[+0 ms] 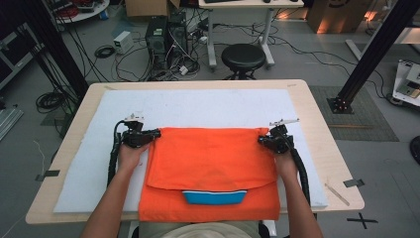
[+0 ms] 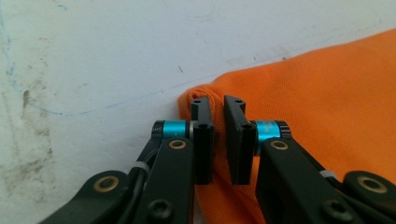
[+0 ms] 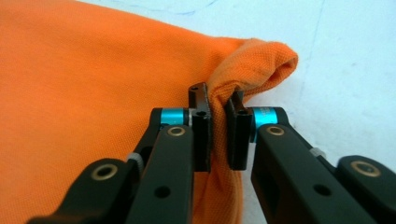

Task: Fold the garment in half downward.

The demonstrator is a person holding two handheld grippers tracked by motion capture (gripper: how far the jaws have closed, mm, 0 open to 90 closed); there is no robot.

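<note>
The orange shirt (image 1: 210, 163) lies folded on the white mat (image 1: 198, 106), its near edge hanging toward the person, a blue collar (image 1: 214, 197) showing at the front; the left gripper (image 1: 148, 135) pinches the far left corner of the fold and the right gripper (image 1: 265, 141) pinches the far right corner; in both gripper views the jaws stand narrow with a tuck of orange cloth squeezed between them.

The risk, as I judge it: each bite is small and close to the very corner, so a pull could let the cloth slide out of one pair of jaws; if only one corner slips, the fold would sag on that side and go crooked; the right corner is bunched into a roll (image 3: 261, 65), which could set a crease; uneven travel of the two hands could drag the lower layers across the mat and undo the fold beneath.

Count: one shirt, one collar, one mat, one wooden table (image 1: 317, 124), two grippers, two hands; behind the table, one black stool (image 1: 243, 57)
</note>
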